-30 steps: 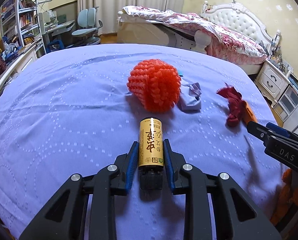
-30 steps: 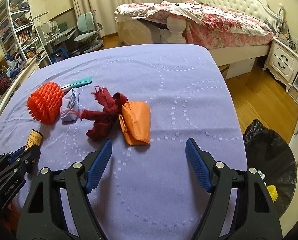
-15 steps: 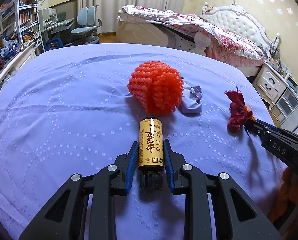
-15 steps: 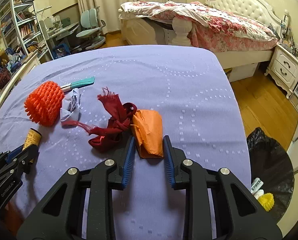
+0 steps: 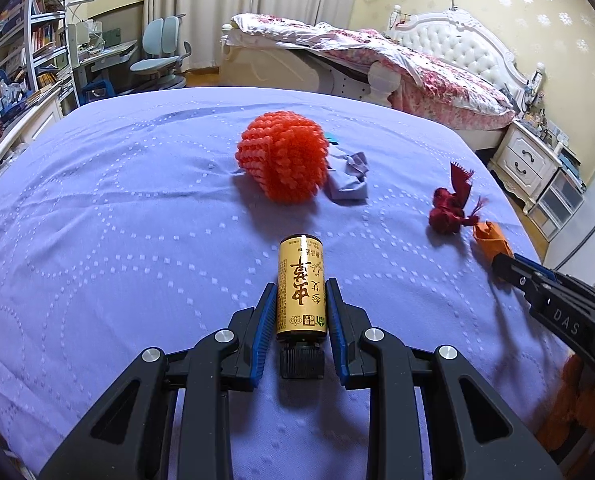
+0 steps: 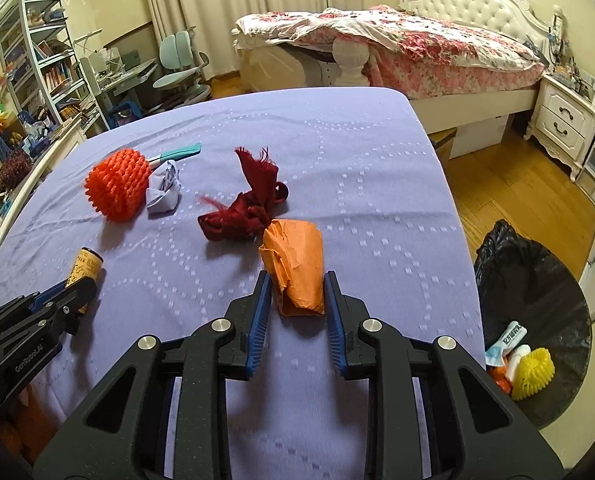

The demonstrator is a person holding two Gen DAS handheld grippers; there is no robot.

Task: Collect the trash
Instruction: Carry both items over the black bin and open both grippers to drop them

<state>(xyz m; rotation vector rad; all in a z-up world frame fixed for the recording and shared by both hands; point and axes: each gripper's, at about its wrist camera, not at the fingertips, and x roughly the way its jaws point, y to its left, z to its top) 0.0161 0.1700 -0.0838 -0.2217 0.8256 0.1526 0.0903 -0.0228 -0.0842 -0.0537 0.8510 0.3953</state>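
The left claw (image 5: 301,312) grips a gold-labelled bottle (image 5: 301,288) lying on the purple-covered bench (image 5: 117,220), its cap toward the camera. The right claw (image 6: 295,300) is clamped on a crumpled orange paper wad (image 6: 295,264). A dark red rag (image 6: 245,212) touches the wad at 11 o'clock; the black-lined trash bin (image 6: 533,280) stands at 3 o'clock

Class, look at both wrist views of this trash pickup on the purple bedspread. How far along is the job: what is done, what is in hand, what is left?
Done: some trash already lies in the black-lined bin.

In hand: the left hand-held gripper is shut on the gold bottle; the right hand-held gripper is shut on the orange paper wad.

Left: the dark red cloth scrap, grey crumpled paper and orange spiky brush lie on the bedspread.
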